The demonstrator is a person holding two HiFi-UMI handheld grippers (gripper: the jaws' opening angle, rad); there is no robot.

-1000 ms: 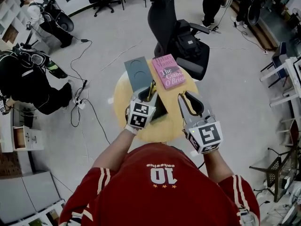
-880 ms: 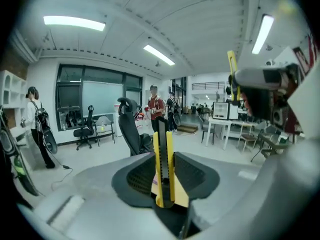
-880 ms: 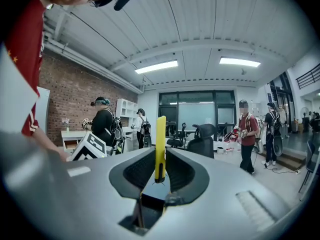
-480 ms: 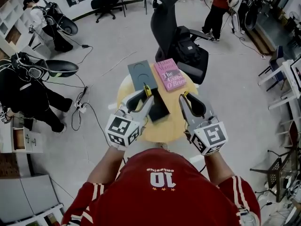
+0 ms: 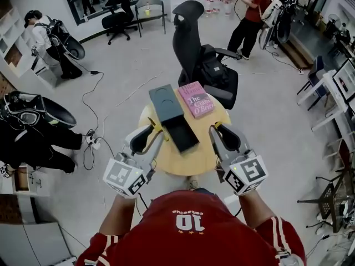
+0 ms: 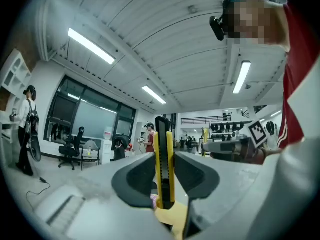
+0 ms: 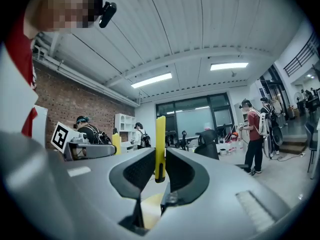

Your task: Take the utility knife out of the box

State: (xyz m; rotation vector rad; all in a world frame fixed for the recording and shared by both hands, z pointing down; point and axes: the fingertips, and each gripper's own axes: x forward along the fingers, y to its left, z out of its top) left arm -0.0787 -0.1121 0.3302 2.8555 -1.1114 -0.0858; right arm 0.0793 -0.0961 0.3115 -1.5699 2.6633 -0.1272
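Scene: a person in a red shirt is standing over a small round wooden table (image 5: 194, 159) and working a pair of tongs in each hand.
On the table: an open dark box (image 5: 182, 133) is lying at the middle. Its grey lid (image 5: 165, 100) and a pink book (image 5: 195, 98) are sitting side by side at the far edge.
Left tongs (image 5: 157, 131): they are pinching the utility knife (image 6: 165, 174) across its flat sides, partway along its length.
Knife's place: it is hanging in the air, clear of the box, over the table's left edge and just beside the box's left wall.
Knife's axis: its long axis is standing upright, crosswise to the level tongs. A dark inner strip is showing past the yellow casing at the top end. Whether any blade is exposed cannot be told.
Right tongs (image 7: 160, 159): they are closing narrowly on a thin yellow strip (image 7: 160, 139) that is standing upright. What it is cannot be told.
Step in hand: the knife is probably being carried away from the box, so the task looks close to done.
Doing it well: keeping the squeeze steady should stop the knife from pivoting. The top end is best kept pointing away from the body. A bare patch at the table's left or near edge suits setting it down flat.
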